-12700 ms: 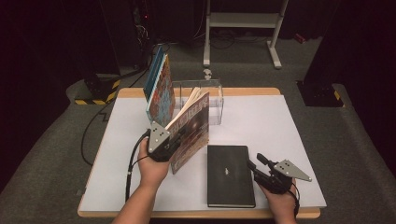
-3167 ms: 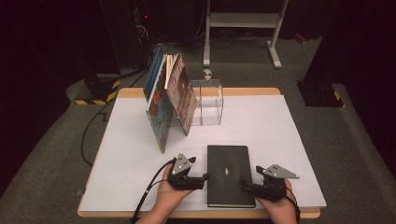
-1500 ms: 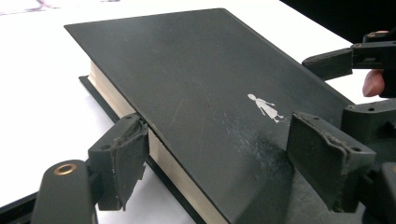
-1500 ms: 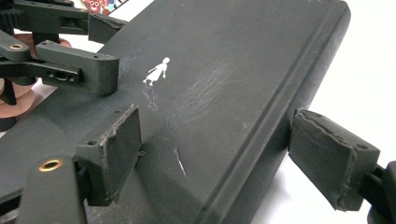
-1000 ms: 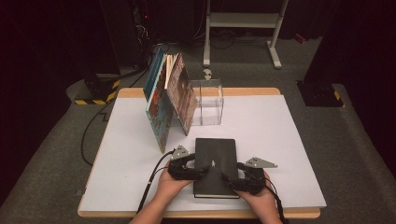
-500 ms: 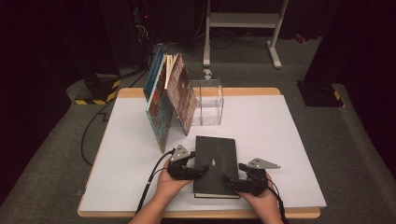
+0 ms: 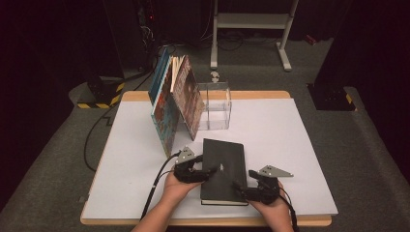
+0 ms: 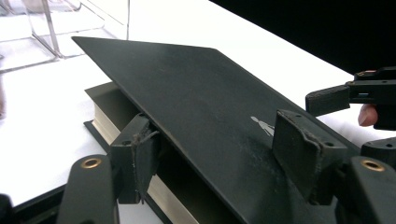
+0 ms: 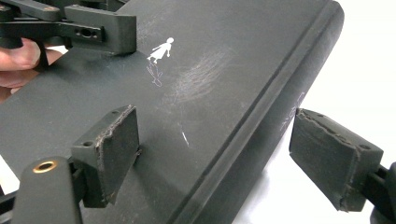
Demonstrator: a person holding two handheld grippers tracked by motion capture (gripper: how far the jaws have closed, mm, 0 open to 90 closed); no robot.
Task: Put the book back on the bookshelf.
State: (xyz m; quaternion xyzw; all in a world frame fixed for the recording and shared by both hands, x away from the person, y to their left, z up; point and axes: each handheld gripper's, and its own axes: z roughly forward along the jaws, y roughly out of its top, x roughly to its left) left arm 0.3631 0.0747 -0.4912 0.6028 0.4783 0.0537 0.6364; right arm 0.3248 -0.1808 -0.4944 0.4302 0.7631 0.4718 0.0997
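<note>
A black hardcover book (image 7: 223, 166) lies on the white table (image 7: 290, 140) near the front edge. My left gripper (image 7: 209, 172) reaches in from the book's left side. In the left gripper view the front cover (image 8: 201, 93) is lifted off the cream pages (image 8: 109, 128) and runs between my jaws, one pad (image 8: 140, 158) under it and one above. These jaws have just been closing and still stand apart. My right gripper (image 9: 219, 149) straddles the rounded spine (image 9: 261, 116), open, one pad over the cover and one clear of the spine.
Several colourful books (image 7: 174, 104) lean together upright at the back left of the table. A clear plastic box (image 7: 214, 106) stands beside them. A black cable (image 7: 157, 183) trails from my left gripper over the front edge.
The colourful book once held by my left gripper now leans with the others. The black book has slid left and away, and both grippers came to its sides. Little has moved in the last second.
</note>
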